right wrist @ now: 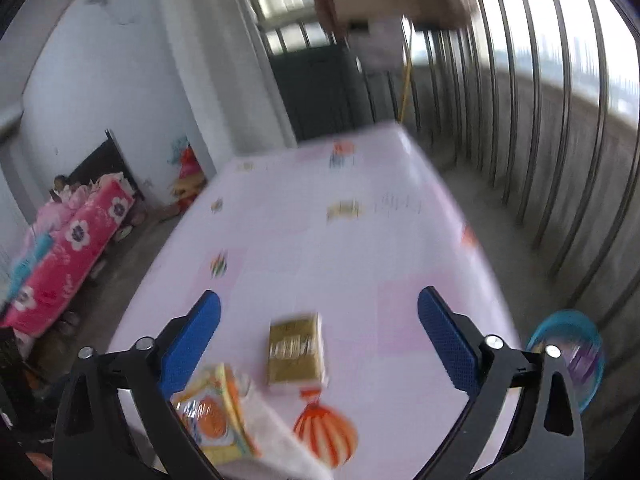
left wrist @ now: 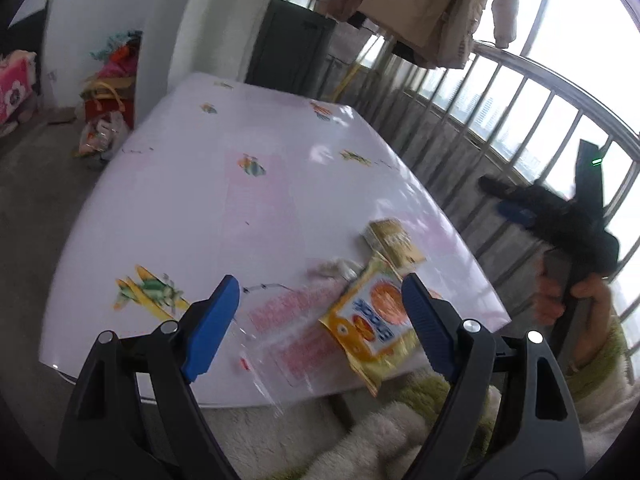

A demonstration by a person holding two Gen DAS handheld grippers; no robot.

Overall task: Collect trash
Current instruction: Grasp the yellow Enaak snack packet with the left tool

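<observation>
left gripper [left wrist: 320, 320]: jaws spread wide with nothing pinched; they hang over the near edge of the counter [left wrist: 192, 208], angled down, framing the yellow snack wrapper [left wrist: 372, 320], probably lined up to take it.
right gripper [right wrist: 320, 344]: jaws spread too, empty; the gold packet [right wrist: 296, 350] lies flat on the cloth between them but lower, and no pad touches it.
yellow snack wrapper: lies at the near right corner of the counter, one end poking past the edge, which would leave a lip to grab from the side.
gold packet: just beyond the wrapper, flat, near the right edge; a slim thing to pinch off a slick cloth, i'd guess.
crumpled tissue [left wrist: 332, 268]: a pale scrap touching the wrapper's far side; too blurred to say more.
clear plastic film [left wrist: 260, 344]: hard to read, draped at the near edge, left of the wrapper.
bin [right wrist: 576, 360]: a blue-rimmed tub on the floor by the counter's right side, seemingly placed for drops.
open room: most of the counter is bare cloth; the railing [left wrist: 500, 92] runs close along the right, so swings that way are tight.
person's hand [left wrist: 560, 292]: grips the right tool's handle beside the corner.
</observation>
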